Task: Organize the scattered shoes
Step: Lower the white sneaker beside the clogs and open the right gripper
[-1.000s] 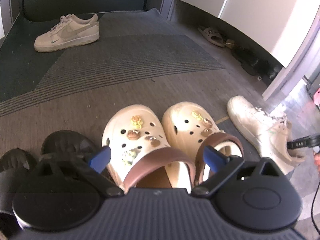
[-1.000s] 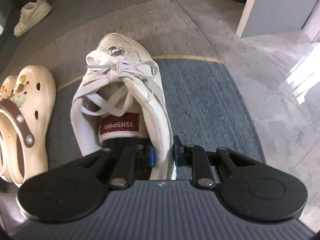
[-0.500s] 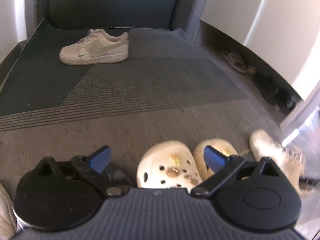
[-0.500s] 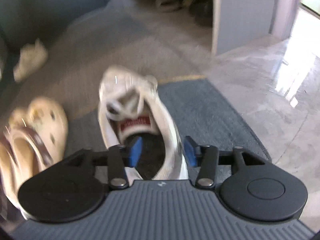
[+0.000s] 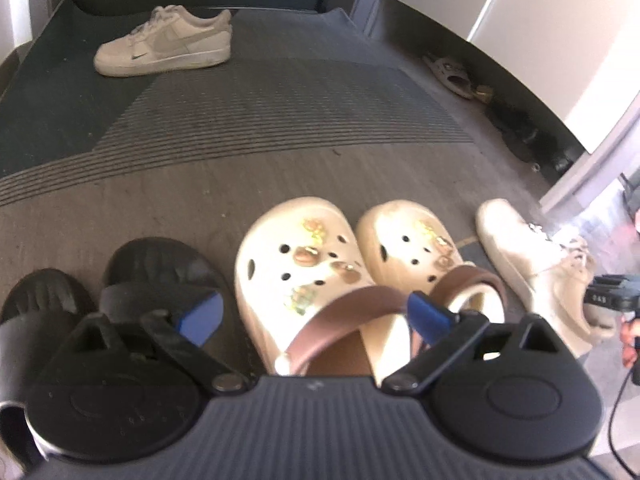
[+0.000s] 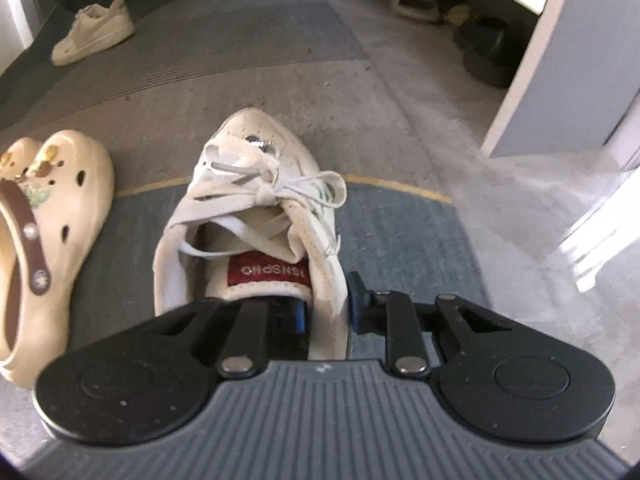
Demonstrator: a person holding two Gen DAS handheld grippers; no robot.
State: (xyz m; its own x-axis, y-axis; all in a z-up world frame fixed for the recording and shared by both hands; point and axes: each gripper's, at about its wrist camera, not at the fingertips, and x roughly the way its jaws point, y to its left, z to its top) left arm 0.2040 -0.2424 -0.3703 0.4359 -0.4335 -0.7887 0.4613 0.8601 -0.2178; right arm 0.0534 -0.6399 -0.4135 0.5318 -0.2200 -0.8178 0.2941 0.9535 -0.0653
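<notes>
Shoes spread over the grey floor mat [image 5: 280,120]: a pair of cream clogs [image 5: 304,264] and a pair of black slides [image 5: 160,272] side by side at the near edge, a white sneaker [image 6: 256,216] just right of the clogs, a beige sneaker [image 5: 168,44] alone, well apart at the far end. Right hand-held gripper [image 6: 326,312] with jaws closing, pinching the white sneaker's side wall near the heel, one pad inside the shoe and one outside. Left hand-held gripper [image 5: 314,314] spread wide and released above the clogs' brown heel straps, grasping nothing.
</notes>
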